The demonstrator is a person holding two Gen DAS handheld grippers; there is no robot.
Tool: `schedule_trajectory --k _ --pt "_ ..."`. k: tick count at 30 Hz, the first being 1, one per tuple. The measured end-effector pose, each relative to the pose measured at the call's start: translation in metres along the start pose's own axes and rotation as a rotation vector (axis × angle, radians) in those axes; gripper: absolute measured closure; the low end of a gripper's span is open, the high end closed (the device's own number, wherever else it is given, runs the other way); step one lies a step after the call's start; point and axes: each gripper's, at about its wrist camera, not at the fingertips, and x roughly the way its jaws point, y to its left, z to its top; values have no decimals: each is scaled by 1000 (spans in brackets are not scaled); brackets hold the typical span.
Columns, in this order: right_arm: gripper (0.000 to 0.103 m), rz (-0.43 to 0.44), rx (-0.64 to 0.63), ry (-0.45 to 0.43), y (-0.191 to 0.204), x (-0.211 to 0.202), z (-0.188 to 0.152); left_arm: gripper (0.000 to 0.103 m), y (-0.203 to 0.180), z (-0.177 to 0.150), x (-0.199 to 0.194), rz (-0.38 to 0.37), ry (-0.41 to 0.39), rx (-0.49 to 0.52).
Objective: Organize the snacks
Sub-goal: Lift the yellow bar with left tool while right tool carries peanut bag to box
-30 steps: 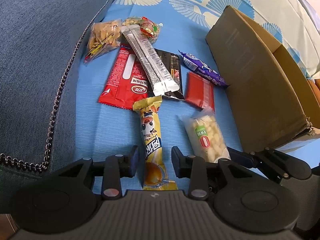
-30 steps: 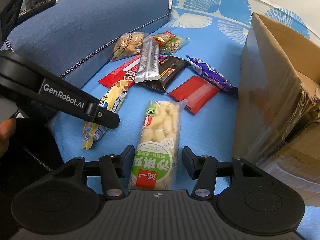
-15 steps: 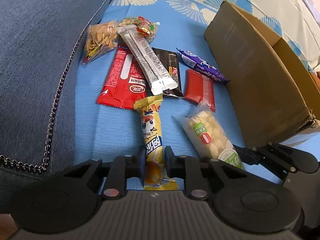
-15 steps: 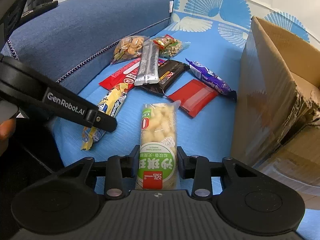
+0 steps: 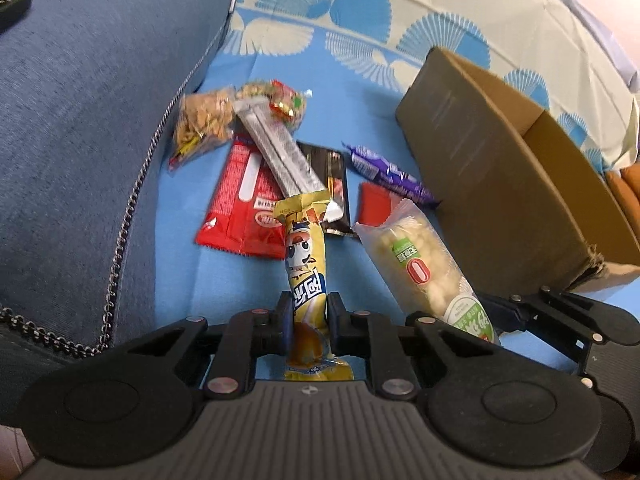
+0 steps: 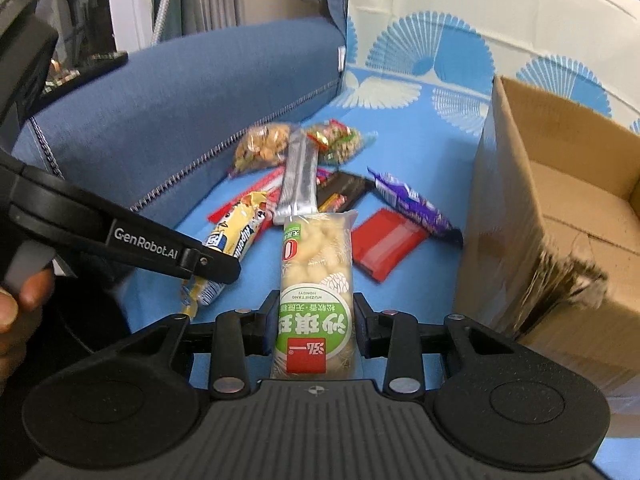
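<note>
My left gripper [image 5: 307, 314] is shut on the near end of a long yellow snack packet [image 5: 305, 264] and holds it tilted up off the blue cloth. My right gripper [image 6: 315, 316] is shut on a clear packet of pale puffed snacks with a green label [image 6: 316, 276], also lifted; it also shows in the left wrist view [image 5: 420, 268]. The open cardboard box [image 6: 560, 216] stands just right of both grippers. The other snacks lie in a pile beyond.
On the blue cloth lie a red packet [image 5: 244, 204], a silver bar [image 5: 280, 152], a black packet [image 5: 332, 176], a purple bar [image 5: 388, 174], a small red pack [image 6: 384, 244] and two clear bags of nuts [image 5: 204, 120]. A blue sofa arm [image 5: 80, 120] rises at the left.
Both grippers closed on their packets and lifted them. The views have tilted up, and the far ends of both packets are now off the cloth.
</note>
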Motion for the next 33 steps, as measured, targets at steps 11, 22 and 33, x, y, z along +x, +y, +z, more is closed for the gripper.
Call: schedule_trajectory --k 11,22,33 --pt "65 30 39 -98 -6 -19 10 85 5 0 -19 -14 -117 -39" --pt "65 63 50 -169 -8 -36 23 85 7 1 -25 -8 -164 -58" --pt "65 84 74 -250 -22 -63 39 85 7 0 -29 7 -185 -40"
